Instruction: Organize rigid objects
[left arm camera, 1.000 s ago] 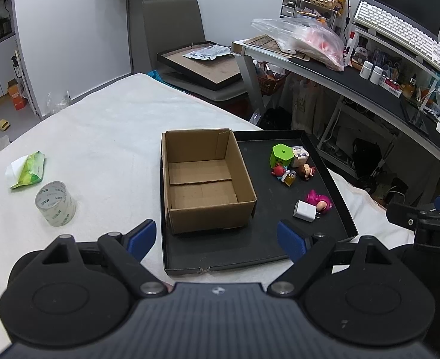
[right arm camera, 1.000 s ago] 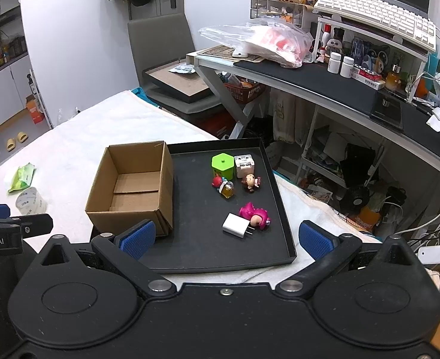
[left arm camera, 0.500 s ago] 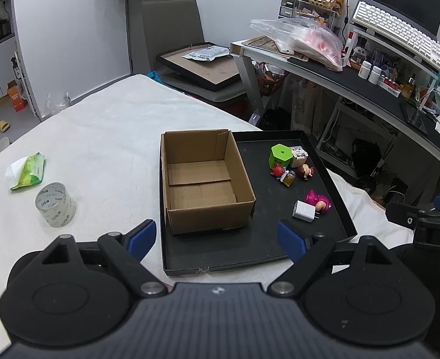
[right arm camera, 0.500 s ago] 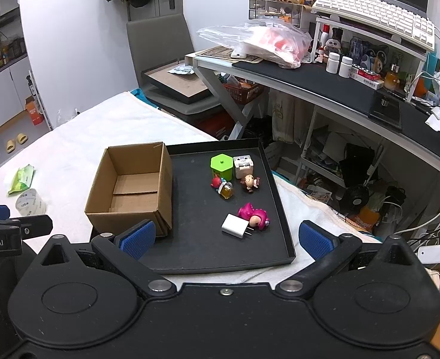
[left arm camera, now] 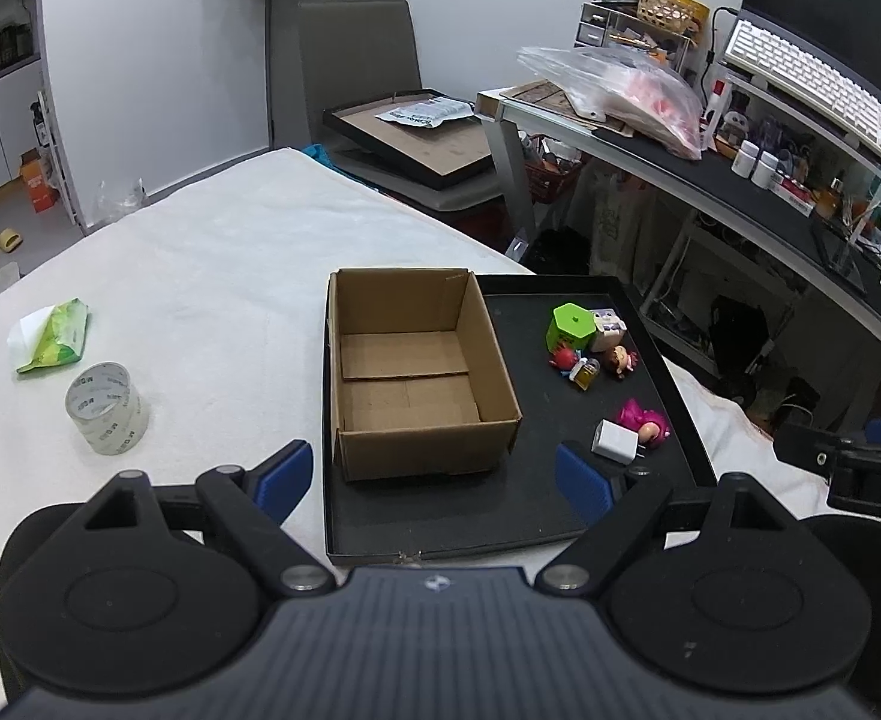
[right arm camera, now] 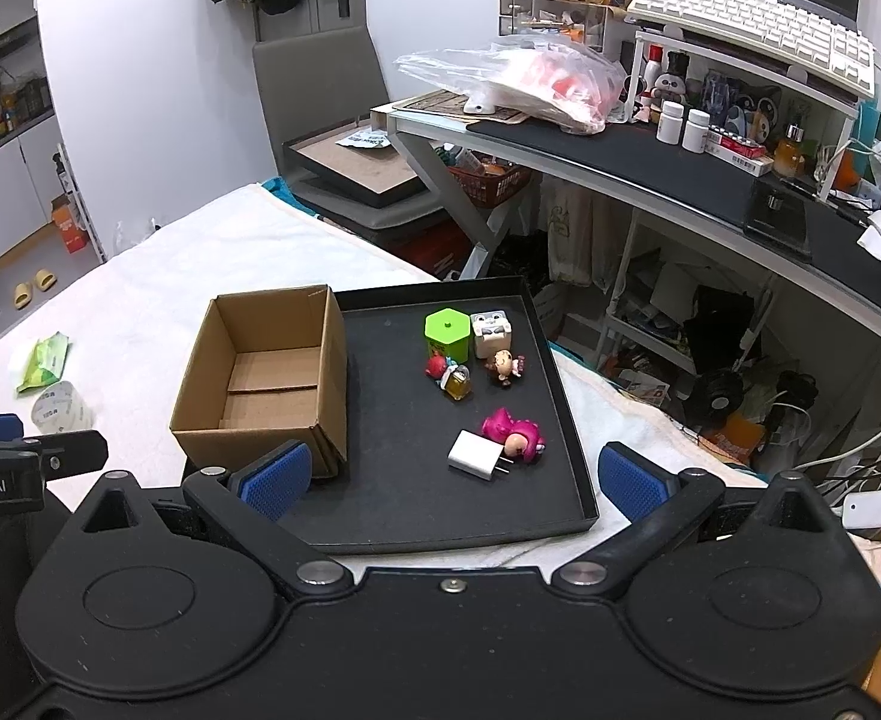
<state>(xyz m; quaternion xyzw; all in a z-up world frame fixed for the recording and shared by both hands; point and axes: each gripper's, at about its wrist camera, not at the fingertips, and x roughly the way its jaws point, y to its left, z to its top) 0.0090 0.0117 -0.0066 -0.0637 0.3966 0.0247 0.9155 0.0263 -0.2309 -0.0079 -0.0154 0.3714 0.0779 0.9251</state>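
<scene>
Lying at the left edge of the left wrist view, a green tissue packet (left arm camera: pixel 53 337) and a roll of clear tape (left arm camera: pixel 107 408) rest on the white-covered counter (left arm camera: pixel 212 276), near each other and well apart from the rest. Lower centre, the left claw (left arm camera: pixel 434 480) is spread wide with nothing between its blue pads (left arm camera: pixel 281 477). Beyond it an open brown cardboard box (left arm camera: pixel 410 369) sits on the left part of a shallow black rectangular tray (left arm camera: pixel 500 516), upright and holding nothing visible. To the right of the box, on the tray floor, a lime-green hexagonal container (left arm camera: pixel 571 327) touches a small grey-and-white cube (left arm camera: pixel 607 329); just in front lie a tiny red figure (left arm camera: pixel 563 356), a little amber bottle (left arm camera: pixel 586 372) and a brown-haired doll figure (left arm camera: pixel 620 360). Nearer the lower right of the tray, a white wall charger (left arm camera: pixel 616 441) lies beside a pink toy figure (left arm camera: pixel 644 422). In the right wrist view the right claw (right arm camera: pixel 451 477) is likewise released, its pads (right arm camera: pixel 631 480) wide apart over the tray's near edge, the charger (right arm camera: pixel 477 455) and pink figure (right arm camera: pixel 512 432) lying between and above them.
</scene>
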